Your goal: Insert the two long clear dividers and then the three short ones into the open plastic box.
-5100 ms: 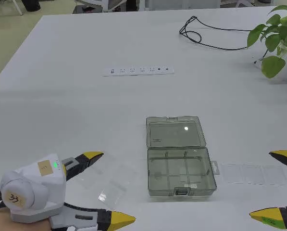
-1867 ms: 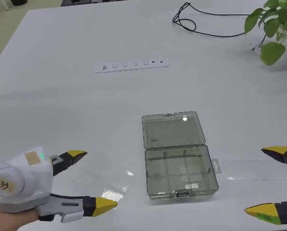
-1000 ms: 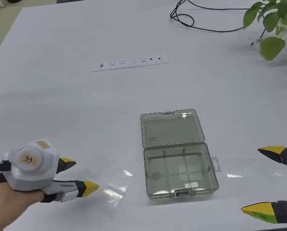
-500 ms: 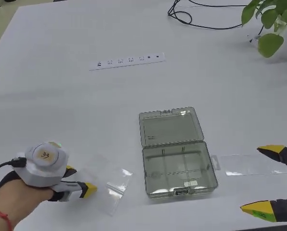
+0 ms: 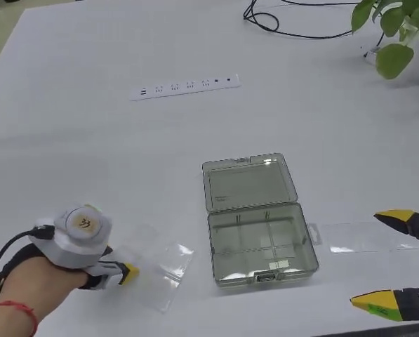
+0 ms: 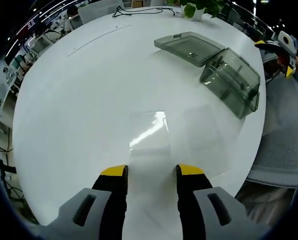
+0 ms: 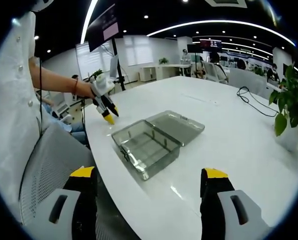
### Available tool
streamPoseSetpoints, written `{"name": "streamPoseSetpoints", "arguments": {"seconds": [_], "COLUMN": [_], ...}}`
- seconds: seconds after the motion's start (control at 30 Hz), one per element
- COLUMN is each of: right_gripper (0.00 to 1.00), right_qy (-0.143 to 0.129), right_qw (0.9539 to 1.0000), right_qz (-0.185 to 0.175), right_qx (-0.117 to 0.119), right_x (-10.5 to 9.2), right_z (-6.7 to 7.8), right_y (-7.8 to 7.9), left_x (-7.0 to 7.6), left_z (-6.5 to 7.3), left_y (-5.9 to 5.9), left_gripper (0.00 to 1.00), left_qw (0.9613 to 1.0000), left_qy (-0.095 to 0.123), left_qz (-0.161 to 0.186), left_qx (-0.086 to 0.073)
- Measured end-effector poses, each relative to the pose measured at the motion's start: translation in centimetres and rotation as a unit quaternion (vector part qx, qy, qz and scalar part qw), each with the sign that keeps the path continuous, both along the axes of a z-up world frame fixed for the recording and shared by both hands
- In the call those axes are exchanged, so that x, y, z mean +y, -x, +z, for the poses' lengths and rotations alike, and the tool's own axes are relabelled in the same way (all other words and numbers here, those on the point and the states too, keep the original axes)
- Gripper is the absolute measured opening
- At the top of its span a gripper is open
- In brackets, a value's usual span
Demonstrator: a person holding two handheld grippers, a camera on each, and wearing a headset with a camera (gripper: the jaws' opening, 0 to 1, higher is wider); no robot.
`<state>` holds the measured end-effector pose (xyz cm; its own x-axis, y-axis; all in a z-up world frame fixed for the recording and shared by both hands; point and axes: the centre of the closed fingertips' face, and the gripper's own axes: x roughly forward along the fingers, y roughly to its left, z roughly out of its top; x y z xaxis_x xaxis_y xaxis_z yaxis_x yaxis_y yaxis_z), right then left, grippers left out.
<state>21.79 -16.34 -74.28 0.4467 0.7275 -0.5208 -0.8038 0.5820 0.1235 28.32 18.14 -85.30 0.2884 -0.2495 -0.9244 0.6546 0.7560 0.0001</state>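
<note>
Head view: open plastic box [image 5: 262,242] sits on the white table [image 5: 90,154], its lid lying flat behind it, seemingly with 0 dividers added. Clear dividers [image 5: 160,270] lie just left of it, other clear dividers [image 5: 356,237] just right. The left gripper [image 5: 125,272], jaws parted and empty, points at the left pieces. The right gripper [image 5: 383,260] is wide open and empty. Step 1, picking a long divider, looks in hand. Next, 1 jaw must get under that flat, thin edge before pinching.

Head view high above the table [image 5: 90,154]; both gripper views low, toward the shared box [image 5: 231,247]
</note>
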Motion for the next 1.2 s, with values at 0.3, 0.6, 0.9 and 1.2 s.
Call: {"name": "streamPoseSetpoints", "arguments": {"seconds": [0.3, 0.6, 0.9, 1.2], "right_gripper": [0.85, 0.85, 0.85, 0.84], "right_qy": [-0.003, -0.001, -0.003, -0.01], "right_qw": [1.0, 1.0, 1.0, 0.9999], "right_qz": [0.001, 0.001, 0.006, 0.007], "right_qx": [0.001, 0.001, -0.002, -0.01], "right_x": [0.3, 0.3, 0.6, 1.1], "right_z": [-0.1, -0.1, 0.3, 1.4], "right_y": [0.1, 0.2, 0.1, -0.3], "left_x": [-0.1, -0.3, -0.8, -2.0], "left_z": [0.0, 0.1, 1.0, 3.0], "left_y": [0.0, 0.2, 0.8, 0.7], "left_gripper": [0.32, 0.31, 0.3, 0.3], "left_qw": [0.9998, 0.999, 0.9964, 0.9866], "left_qy": [-0.008, 0.019, 0.057, 0.127], "left_qz": [0.01, 0.033, 0.059, 0.102], "left_qx": [0.017, 0.024, 0.021, 0.005]}}
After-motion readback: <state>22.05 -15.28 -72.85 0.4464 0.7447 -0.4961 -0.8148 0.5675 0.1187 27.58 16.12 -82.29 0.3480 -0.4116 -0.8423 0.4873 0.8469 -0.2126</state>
